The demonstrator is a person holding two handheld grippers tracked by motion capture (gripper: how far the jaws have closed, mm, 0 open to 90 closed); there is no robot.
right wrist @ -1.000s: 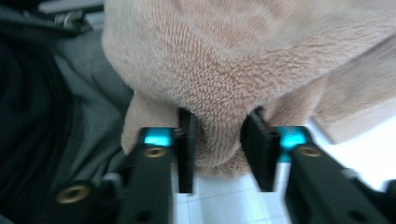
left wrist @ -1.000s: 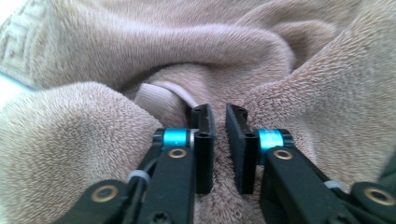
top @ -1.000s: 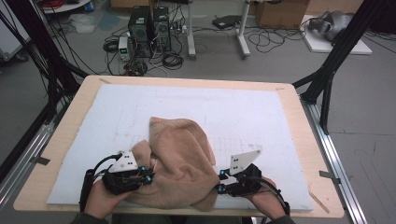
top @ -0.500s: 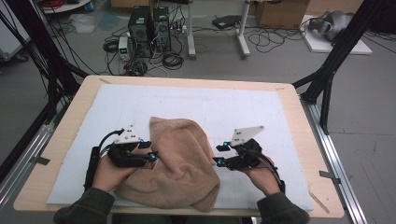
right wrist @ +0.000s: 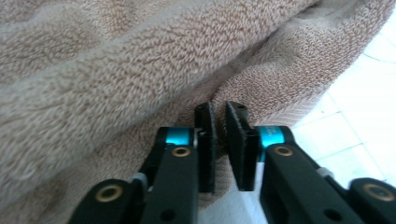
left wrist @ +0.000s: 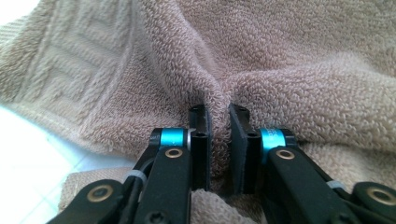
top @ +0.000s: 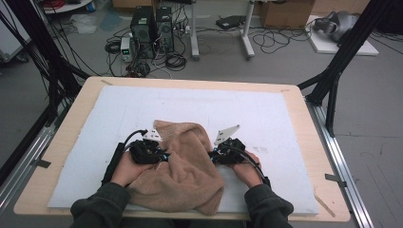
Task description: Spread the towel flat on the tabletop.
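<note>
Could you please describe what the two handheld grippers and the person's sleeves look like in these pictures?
Both the left gripper and the right gripper are black, each with two flat black jaws, bright blue rings and brass-coloured pins. A grey three-cornered plate tops the right gripper, and a black cable trails from the left one. The sleeves are dark green.

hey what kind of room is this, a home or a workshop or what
Probably a lab or test workshop, not a home. Computer towers stand on the bare floor among loose cables, and black frame poles stand around the table, where a towel lies.
</note>
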